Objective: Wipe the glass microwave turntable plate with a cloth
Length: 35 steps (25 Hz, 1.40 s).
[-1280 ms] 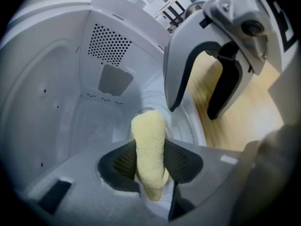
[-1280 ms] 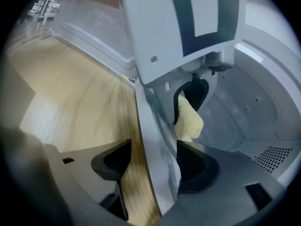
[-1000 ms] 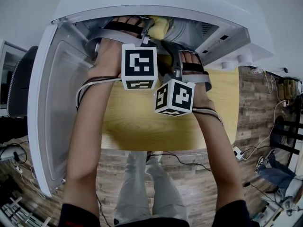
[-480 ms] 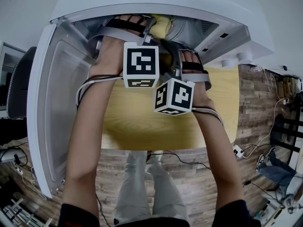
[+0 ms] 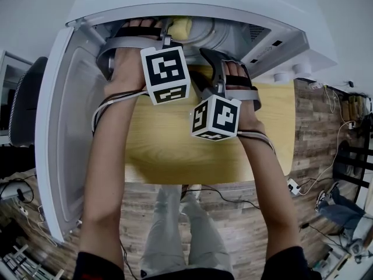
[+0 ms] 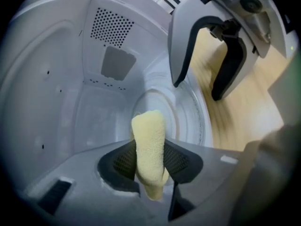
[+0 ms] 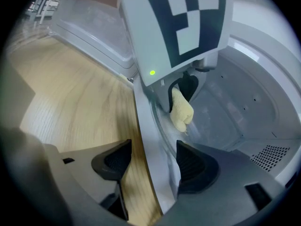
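Observation:
My left gripper [image 6: 149, 160] is inside the white microwave cavity, shut on a folded yellow cloth [image 6: 149, 147] that sticks up between its pads. The cloth's tip lies against the round glass turntable plate [image 6: 188, 119], which stands tilted up on edge. My right gripper [image 7: 150, 161] holds that plate by its near rim [image 7: 157, 140], one pad on each side. In the right gripper view the cloth [image 7: 181, 109] shows against the plate's inner face. From the head view both marker cubes sit at the cavity mouth and the jaws are hidden.
The microwave door [image 5: 64, 127] hangs wide open on the left. A wooden tabletop [image 5: 175, 150] lies under my arms. The cavity wall has a perforated vent [image 6: 110, 29]. Cables and a power strip [image 5: 291, 186] lie on the floor to the right.
My left gripper has shifted left and deeper into the cavity with the cloth, its cube turning. The right gripper has stayed put on the plate rim.

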Motion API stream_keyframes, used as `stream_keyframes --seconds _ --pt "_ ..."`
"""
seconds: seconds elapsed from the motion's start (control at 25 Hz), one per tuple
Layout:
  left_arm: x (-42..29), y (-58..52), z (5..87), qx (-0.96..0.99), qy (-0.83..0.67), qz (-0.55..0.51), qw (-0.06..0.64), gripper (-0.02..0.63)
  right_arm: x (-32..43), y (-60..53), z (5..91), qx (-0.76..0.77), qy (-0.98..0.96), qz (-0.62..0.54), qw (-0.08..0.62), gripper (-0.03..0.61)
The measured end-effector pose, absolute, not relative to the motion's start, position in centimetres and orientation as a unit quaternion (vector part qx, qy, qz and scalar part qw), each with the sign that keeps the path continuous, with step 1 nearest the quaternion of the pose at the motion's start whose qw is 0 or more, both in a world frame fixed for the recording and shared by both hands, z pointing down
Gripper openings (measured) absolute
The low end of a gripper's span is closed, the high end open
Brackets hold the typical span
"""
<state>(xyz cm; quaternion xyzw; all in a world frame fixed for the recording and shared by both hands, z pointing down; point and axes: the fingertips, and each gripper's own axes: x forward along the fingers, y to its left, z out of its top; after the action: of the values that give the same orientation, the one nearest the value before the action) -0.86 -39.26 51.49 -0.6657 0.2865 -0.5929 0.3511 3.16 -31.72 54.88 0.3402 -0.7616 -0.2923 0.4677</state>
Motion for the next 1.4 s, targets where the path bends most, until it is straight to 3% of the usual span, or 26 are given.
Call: stream_keyframes --seconds 0.6,1.4 --pt "-4.2 -39.2 51.7 -0.629 0.375 -0.633 0.251 0.133 3.1 -31.7 54.9 0.341 -0.756 -0.294 0.475 0.279" --pt "-2.3 -40.3 51.5 -0.647 0.35 -0.615 0.283 0.133 3.0 -31.7 54.9 0.337 -0.759 -0.298 0.471 0.279"
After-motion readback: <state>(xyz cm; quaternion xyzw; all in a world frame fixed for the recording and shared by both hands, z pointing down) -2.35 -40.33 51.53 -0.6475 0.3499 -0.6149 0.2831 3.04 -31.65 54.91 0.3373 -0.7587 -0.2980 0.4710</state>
